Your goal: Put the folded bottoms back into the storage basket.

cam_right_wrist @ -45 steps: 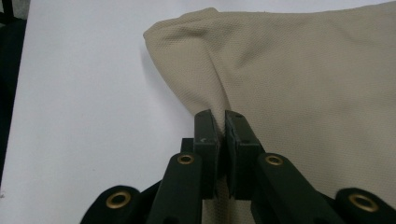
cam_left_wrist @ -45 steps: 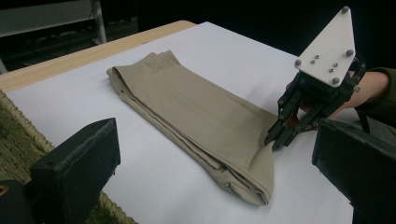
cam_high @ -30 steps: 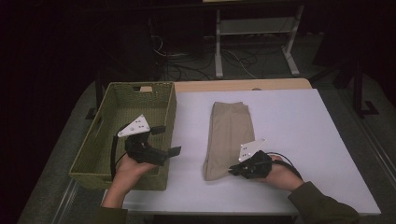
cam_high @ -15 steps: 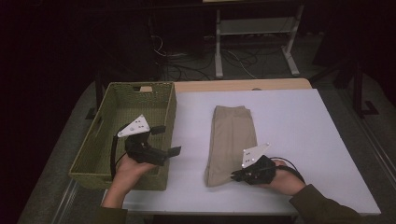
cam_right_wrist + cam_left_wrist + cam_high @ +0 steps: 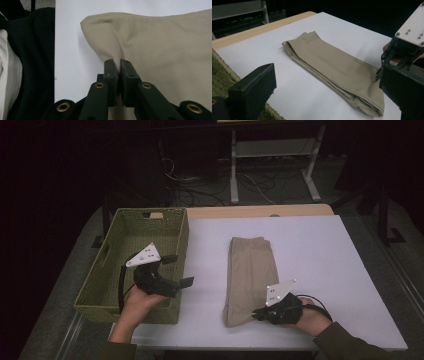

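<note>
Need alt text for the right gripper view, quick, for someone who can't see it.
The right tongs are shut on a pinch of the folded tan cloth near its corner, puckering the fabric. The cloth lies on the white table, with a dark sleeve at the left edge.

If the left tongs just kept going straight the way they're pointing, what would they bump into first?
Probably the folded beige trousers. The left tongs stand open over the basket edge, aimed across bare white table at them, though depth is uncertain.

Right tool (image 5: 256, 315) at the folded trousers' (image 5: 250, 270) near end — left tool (image 5: 175, 270) over the basket (image 5: 100, 285)
</note>
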Tool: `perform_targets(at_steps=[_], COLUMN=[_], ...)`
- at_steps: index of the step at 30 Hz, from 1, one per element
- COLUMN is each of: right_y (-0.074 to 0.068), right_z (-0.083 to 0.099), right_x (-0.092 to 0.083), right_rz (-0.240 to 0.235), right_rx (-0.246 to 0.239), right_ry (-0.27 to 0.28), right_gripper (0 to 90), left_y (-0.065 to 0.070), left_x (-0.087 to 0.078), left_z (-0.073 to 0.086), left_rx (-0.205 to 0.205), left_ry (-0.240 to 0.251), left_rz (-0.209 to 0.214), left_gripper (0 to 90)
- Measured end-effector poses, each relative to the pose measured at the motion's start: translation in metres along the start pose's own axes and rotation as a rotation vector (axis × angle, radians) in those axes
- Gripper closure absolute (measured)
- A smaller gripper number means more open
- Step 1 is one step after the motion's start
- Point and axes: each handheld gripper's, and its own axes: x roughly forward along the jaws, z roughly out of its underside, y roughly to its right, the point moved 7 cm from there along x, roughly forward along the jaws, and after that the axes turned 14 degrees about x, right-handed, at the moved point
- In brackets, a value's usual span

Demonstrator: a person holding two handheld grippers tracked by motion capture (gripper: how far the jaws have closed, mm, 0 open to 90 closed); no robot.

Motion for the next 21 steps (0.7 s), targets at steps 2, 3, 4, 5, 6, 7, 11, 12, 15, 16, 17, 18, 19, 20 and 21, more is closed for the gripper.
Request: perform_targets(at_steps=[2, 3, 4, 5, 6, 7, 11, 12, 15, 16, 17, 18, 19, 20, 21], right_y=[-0.001, -0.002, -0.002, -0.002, -0.001, -0.001, -0.001, -0.001, 0.002, 0.004, 0.006, 0.008, 0.010, 0.011, 0.013], right_z=[0.002, 0.004, 0.005, 0.007, 0.009, 0.009, 0.007, 0.005, 0.003, 0.004, 0.007, 0.009, 0.012, 0.014, 0.017], right_x=[0.000, -0.001, 0.000, 0.000, 0.000, 0.000, -0.002, -0.005, -0.019, -0.024, -0.027, -0.030, -0.033, -0.035, -0.037], right_rz=[-0.002, -0.001, -0.002, -0.002, -0.001, 0.000, 0.004, 0.013, 0.014, 0.024, 0.033, 0.038, 0.046, 0.055, 0.064], right_rx=[-0.001, 0.002, 0.002, 0.006, 0.009, 0.009, 0.024, 0.034, 0.100, 0.109, 0.123, 0.137, 0.150, 0.160, 0.166], right_ry=[-0.004, -0.007, -0.009, -0.013, -0.014, -0.014, 0.008, 0.025, 0.083, 0.096, 0.104, 0.108, 0.113, 0.116, 0.121], right_gripper=[83.6, 83.6, 83.5, 83.5, 83.3, 83.0, 69.3, 64.9, 53.5, 50.2, 46.9, 44.9, 43.2, 41.7, 40.3], left_y=[0.000, 0.000, 0.000, 0.000, 0.000, 0.000, 0.000, 0.000, 0.000, 0.000, 0.000, 0.000, 0.000, 0.000, 0.000], left_x=[0.000, 0.000, 0.000, 0.000, 0.000, 0.000, 0.000, 0.000, 0.000, 0.000, 0.000, 0.000, 0.000, 0.000, 0.000], left_z=[0.000, 0.000, 0.000, 0.000, 0.000, 0.000, 0.000, 0.000, 0.000, 0.000, 0.000, 0.000, 0.000, 0.000, 0.000], left_rx=[-0.001, -0.001, -0.001, -0.002, -0.001, 0.000, 0.002, 0.001, -0.001, 0.000, 0.001, 0.002, 0.002, 0.002, 0.002], left_ry=[0.002, 0.002, 0.002, 0.001, 0.000, -0.001, -0.001, -0.001, 0.001, 0.000, -0.001, -0.002, -0.003, -0.004, -0.005], left_rz=[0.000, 0.001, 0.001, 0.002, 0.002, 0.001, -0.001, -0.001, 0.001, 0.002, 0.001, 0.000, 0.000, -0.001, -0.001], left_gripper=[1.2, 1.3, 1.3, 1.3, 1.3, 1.3, 1.3, 1.3, 1.3, 1.3, 1.2, 1.3, 1.3, 1.3, 1.3])
